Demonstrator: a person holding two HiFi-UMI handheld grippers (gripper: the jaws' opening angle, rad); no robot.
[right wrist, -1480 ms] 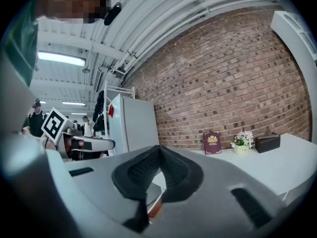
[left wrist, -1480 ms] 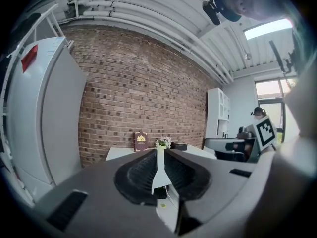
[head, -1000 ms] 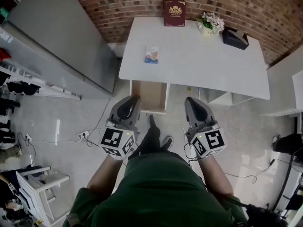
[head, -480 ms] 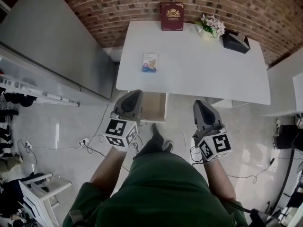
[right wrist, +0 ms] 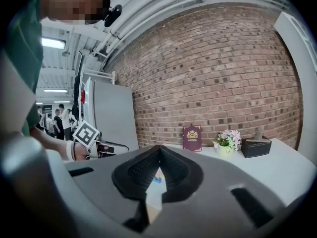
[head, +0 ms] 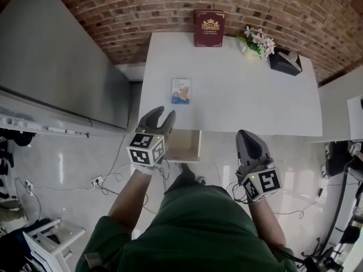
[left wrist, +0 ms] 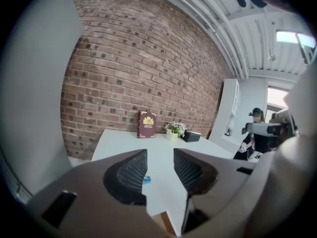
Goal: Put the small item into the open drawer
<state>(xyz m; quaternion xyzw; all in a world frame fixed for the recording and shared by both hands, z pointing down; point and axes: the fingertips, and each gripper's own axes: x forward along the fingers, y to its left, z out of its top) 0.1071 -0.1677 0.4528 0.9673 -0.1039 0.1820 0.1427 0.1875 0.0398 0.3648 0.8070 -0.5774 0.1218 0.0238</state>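
The small item (head: 181, 90), a blue-and-white packet, lies flat near the left front of the white table (head: 238, 89). Below the table's front edge the wooden drawer (head: 184, 147) stands pulled open, and its inside shows nothing. My left gripper (head: 163, 114) hovers at the table's front left corner, short of the packet. Its jaws are opening with nothing between them. In the left gripper view the packet (left wrist: 146, 179) shows through the gap of the left gripper (left wrist: 160, 168). My right gripper (head: 245, 134) hangs over the floor right of the drawer, shut and empty.
A burgundy book (head: 209, 21), a small flower pot (head: 258, 40) and a black box (head: 285, 60) stand along the table's back edge by the brick wall. A grey cabinet (head: 62, 67) stands on the left. Cables (head: 108, 177) lie on the floor, with a white chair (head: 45, 245) lower left.
The person has stepped closer to the table. My left gripper has moved forward to the table's front corner and its jaws have parted. The right gripper stays shut, slightly further right.
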